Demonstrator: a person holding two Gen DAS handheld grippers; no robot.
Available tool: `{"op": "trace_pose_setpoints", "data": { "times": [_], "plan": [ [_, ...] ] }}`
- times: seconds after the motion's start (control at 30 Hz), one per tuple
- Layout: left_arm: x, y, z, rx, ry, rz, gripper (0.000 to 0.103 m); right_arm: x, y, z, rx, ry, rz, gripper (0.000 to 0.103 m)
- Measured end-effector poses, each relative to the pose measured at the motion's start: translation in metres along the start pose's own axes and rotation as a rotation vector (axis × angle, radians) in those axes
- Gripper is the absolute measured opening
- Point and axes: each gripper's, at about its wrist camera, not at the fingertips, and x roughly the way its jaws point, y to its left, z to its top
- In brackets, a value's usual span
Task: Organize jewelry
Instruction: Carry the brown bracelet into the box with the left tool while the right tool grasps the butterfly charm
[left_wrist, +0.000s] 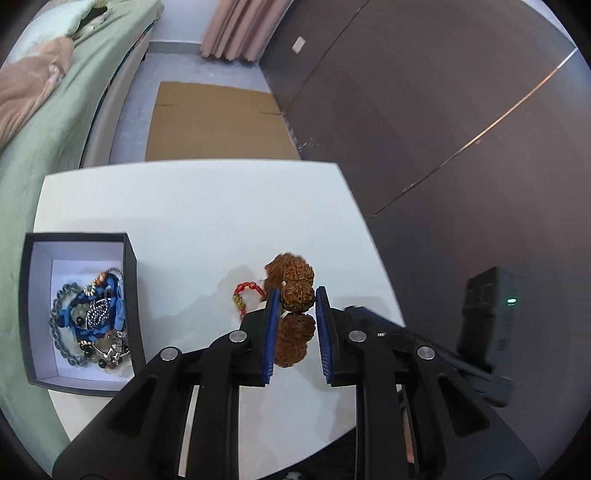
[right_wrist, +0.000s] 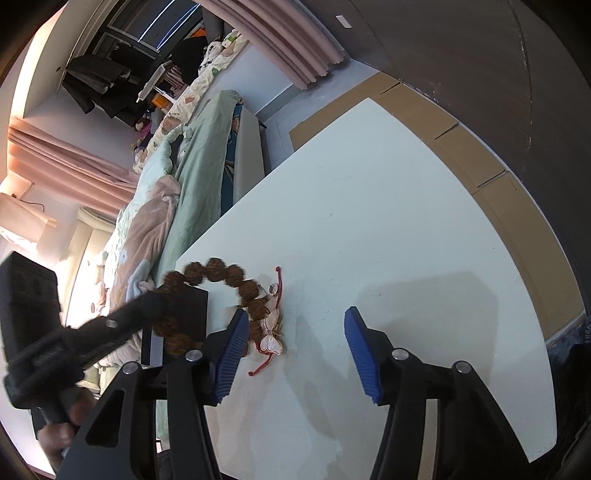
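My left gripper (left_wrist: 297, 306) is shut on a bracelet of large brown wrinkled seed beads (left_wrist: 291, 280), held just above the white table (left_wrist: 207, 206). A small red-cord bracelet with a gold bead (left_wrist: 245, 295) lies just left of it. A black jewelry box (left_wrist: 79, 314) with a white lining stands at the left and holds several bracelets and necklaces. In the right wrist view the brown bracelet (right_wrist: 236, 280) hangs from the left gripper beside a red cord with pale butterfly charms (right_wrist: 271, 332). My right gripper (right_wrist: 295, 339) is open and empty, its left finger beside the charms.
A bed with green and pink bedding (left_wrist: 44, 122) runs along the table's left side. Flattened cardboard (left_wrist: 218, 122) lies on the floor beyond the table. A dark wall (left_wrist: 443, 110) stands to the right. The table's far part is bare.
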Motion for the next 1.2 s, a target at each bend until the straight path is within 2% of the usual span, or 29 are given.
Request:
{"op": "trace_pose_setpoints", "data": {
  "times": [0.27,0.43,0.73,0.8,0.87,0.9,0.97,1.2],
  "plan": [
    [-0.036,0.005,0.004,-0.003,-0.056,-0.012,0.02,0.012,0.018,0.0,-0.047,0.019,-0.01,0.042],
    [-0.051,0.015,0.005,-0.015,-0.084,0.009,0.02,0.027,0.034,-0.002,-0.082,0.049,-0.011,0.04],
    [-0.074,0.044,-0.001,-0.063,-0.119,0.028,0.02,0.052,0.051,-0.009,-0.165,0.091,-0.139,0.04],
    [-0.079,0.05,-0.003,-0.073,-0.124,0.031,0.02,0.059,0.056,-0.013,-0.197,0.098,-0.177,0.036],
    [-0.082,0.056,-0.005,-0.082,-0.128,0.034,0.02,0.067,0.061,-0.017,-0.227,0.119,-0.206,0.026],
    [-0.084,0.059,-0.006,-0.087,-0.13,0.035,0.02,0.071,0.063,-0.019,-0.235,0.131,-0.211,0.026],
    [-0.087,0.063,-0.007,-0.095,-0.135,0.038,0.02,0.074,0.067,-0.022,-0.264,0.134,-0.229,0.013],
    [-0.104,0.08,-0.01,-0.118,-0.16,0.045,0.02,0.065,0.061,-0.02,-0.207,0.115,-0.141,0.01]
  ]
}}
